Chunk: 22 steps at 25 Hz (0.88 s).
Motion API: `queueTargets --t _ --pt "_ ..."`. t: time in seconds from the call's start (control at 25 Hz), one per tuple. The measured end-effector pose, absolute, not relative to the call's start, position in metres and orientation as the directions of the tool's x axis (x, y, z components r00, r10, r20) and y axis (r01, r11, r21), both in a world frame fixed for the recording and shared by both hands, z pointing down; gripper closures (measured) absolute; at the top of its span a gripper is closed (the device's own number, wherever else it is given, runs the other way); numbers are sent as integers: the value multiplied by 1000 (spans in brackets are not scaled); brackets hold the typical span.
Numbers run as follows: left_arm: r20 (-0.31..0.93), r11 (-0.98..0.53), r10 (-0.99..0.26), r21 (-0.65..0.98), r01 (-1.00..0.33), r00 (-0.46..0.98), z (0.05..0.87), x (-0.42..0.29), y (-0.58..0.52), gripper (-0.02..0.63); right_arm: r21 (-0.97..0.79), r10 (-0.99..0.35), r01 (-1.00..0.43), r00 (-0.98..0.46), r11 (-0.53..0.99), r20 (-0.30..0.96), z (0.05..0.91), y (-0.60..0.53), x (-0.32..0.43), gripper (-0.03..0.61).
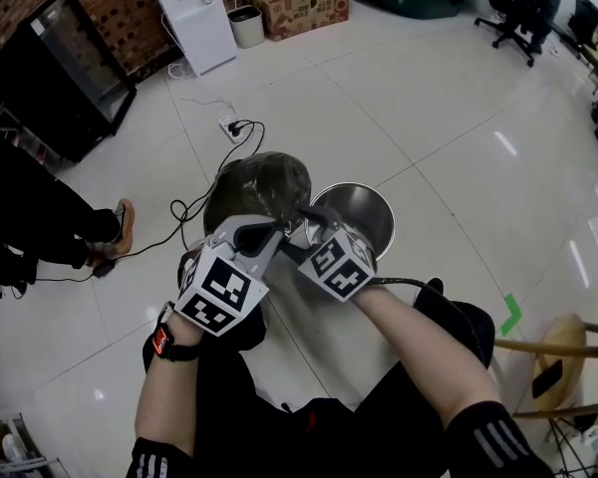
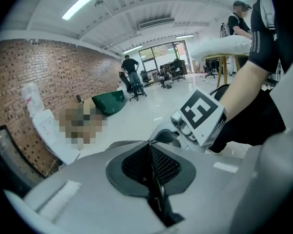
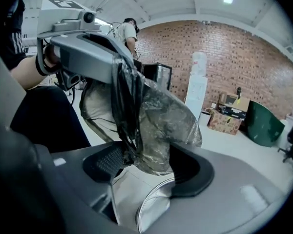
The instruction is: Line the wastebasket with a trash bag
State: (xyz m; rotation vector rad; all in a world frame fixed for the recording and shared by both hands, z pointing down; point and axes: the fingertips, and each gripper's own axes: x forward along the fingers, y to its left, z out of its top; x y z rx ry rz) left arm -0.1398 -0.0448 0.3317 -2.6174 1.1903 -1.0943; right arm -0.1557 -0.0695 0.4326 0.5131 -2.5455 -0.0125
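A dark, crumpled trash bag hangs in the air just left of the round metal wastebasket, which stands on the white floor. My left gripper is shut on the bag's film; in the right gripper view the bag dangles from that left gripper. In the left gripper view the pads meet with only a thin dark strip between them. My right gripper stands open with the bag's lower end hanging between its pads, above the wastebasket rim. Its marker cube shows close by.
A power strip with a black cable lies on the floor beyond the bag. A person's leg and shoe are at the left, a wooden stool at the right. A white dispenser and a cardboard box stand at the far wall.
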Motion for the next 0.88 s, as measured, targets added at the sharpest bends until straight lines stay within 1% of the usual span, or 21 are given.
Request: queueTargets --t 0.12,0.28,0.32,0.36,0.48,0.52,0.68,0.8,0.88 --pt "566 -719 -673 -353 -598 476 318 -122 -44 613 110 -395 -388 -808 915 437 414 -77 -154 276" --pt "550 -743 -658 -360 -564 515 306 -101 -45 613 110 -416 -406 -828 907 377 395 -81 -150 281" --pt "546 -749 -652 -358 -558 525 304 -96 -45 613 109 -433 -423 -828 899 356 390 -84 -147 304" --pt "543 -754 -647 -356 -552 535 302 -93 -44 613 104 -450 -442 -828 891 334 385 -87 -142 349" --pt "533 -759 -645 -369 -536 547 297 -84 -45 613 79 -485 -483 -828 872 282 372 -95 -126 544" --pt "527 -753 -653 -382 -535 543 295 -83 -46 613 79 -491 -489 -826 868 276 368 -96 -120 568" --pt "492 -687 -726 -497 -531 480 285 -90 -60 611 72 -513 -516 -810 854 283 356 -101 -93 571" --pt "488 -632 -775 -598 -493 402 286 -104 -68 524 50 -528 -539 -797 841 295 350 -106 -69 571" --pt "501 -630 -776 -611 -479 382 292 -110 -67 476 42 -538 -552 -788 833 299 346 -108 -51 571"
